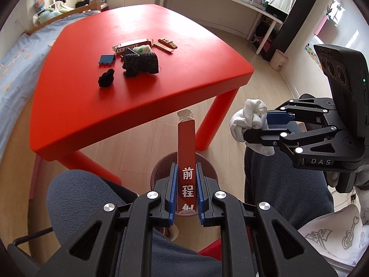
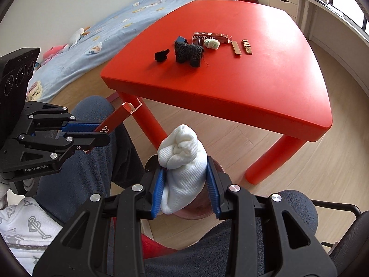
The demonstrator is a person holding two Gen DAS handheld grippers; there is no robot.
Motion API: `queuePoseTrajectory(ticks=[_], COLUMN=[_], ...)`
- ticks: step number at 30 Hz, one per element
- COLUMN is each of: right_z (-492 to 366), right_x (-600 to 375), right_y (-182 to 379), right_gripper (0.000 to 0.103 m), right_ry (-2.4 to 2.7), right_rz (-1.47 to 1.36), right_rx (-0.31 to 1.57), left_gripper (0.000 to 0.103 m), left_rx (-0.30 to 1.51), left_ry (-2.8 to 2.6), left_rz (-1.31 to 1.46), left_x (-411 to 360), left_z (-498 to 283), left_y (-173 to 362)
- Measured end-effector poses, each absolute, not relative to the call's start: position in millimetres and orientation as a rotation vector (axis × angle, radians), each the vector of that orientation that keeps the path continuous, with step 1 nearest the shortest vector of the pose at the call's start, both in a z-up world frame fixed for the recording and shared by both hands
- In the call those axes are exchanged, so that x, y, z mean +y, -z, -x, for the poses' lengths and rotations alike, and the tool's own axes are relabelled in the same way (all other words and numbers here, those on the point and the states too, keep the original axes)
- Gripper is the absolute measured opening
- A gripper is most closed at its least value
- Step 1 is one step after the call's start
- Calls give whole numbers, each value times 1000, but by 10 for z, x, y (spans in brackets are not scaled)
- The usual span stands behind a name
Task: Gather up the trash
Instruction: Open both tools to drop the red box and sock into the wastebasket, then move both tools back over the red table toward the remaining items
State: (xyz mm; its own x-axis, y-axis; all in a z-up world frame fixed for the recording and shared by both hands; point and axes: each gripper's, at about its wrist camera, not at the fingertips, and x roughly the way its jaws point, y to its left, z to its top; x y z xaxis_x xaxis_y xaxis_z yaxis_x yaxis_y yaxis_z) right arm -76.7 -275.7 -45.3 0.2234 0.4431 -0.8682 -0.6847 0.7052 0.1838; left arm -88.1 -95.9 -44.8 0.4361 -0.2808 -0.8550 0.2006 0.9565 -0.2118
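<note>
My left gripper (image 1: 186, 173) is shut on a long red paper sleeve (image 1: 186, 147) with white characters, held upright above a brown bin (image 1: 159, 173) on the floor between the person's knees. My right gripper (image 2: 185, 173) is shut on a white cloth wad (image 2: 182, 161), also above the bin (image 2: 198, 210). In the left wrist view the right gripper (image 1: 258, 124) is at the right with the wad (image 1: 250, 120). In the right wrist view the left gripper (image 2: 101, 132) is at the left with the sleeve (image 2: 120, 117).
A red table (image 1: 175, 73) holds a black crumpled bag (image 1: 140, 64), a black wad (image 1: 106, 78), a blue box (image 1: 107, 59), a foil wrapper (image 1: 130, 45), a green wad (image 1: 144, 49) and two brown strips (image 1: 168, 43). A bed (image 2: 92, 32) lies beyond.
</note>
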Motion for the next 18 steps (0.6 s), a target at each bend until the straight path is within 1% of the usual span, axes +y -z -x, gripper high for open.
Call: queuePoseTrajectory(ticks=[1,2,3,4,5,6,8,10,12,18], right_z=[771,773,772,768,766,761,742,722,709,697], right_x=[-2757,-2759,-2764,-2774,-2789,-2799,-2821,-2849,-2860,-2845], right_y=[451,450,449,443,438,433,441,456,482,521], right_gripper=[36,37,52,74,82,89,94,97,98,100], right_ry=[-796,-801,-801,-798,-791,-779,-752,-738,-724,-719], right_rz=[255,254,250,244,241,242,247,237,238,233], right_rx=[1095,1096,1096,1091,1083,1080,1081,1087,1094,1108], left_gripper=[15,19,25,34,58,78,89,91,94,95], left_rx=[1079,1077,1079,1079,1072,1060,1043,1042,1036,1042], left_ry=[304,307,308,303,290,279,246,228,212,199], left_rz=[88,93,93,91,92,97,103,104,108,109], left_x=[-958,-959,-955,-953,-940,-920,-874,-840,-813,-779], left_z=[882,883,874,872,873,864,860,848,844,824], left_y=[448,438,445,444,438,439,424,421,418,441])
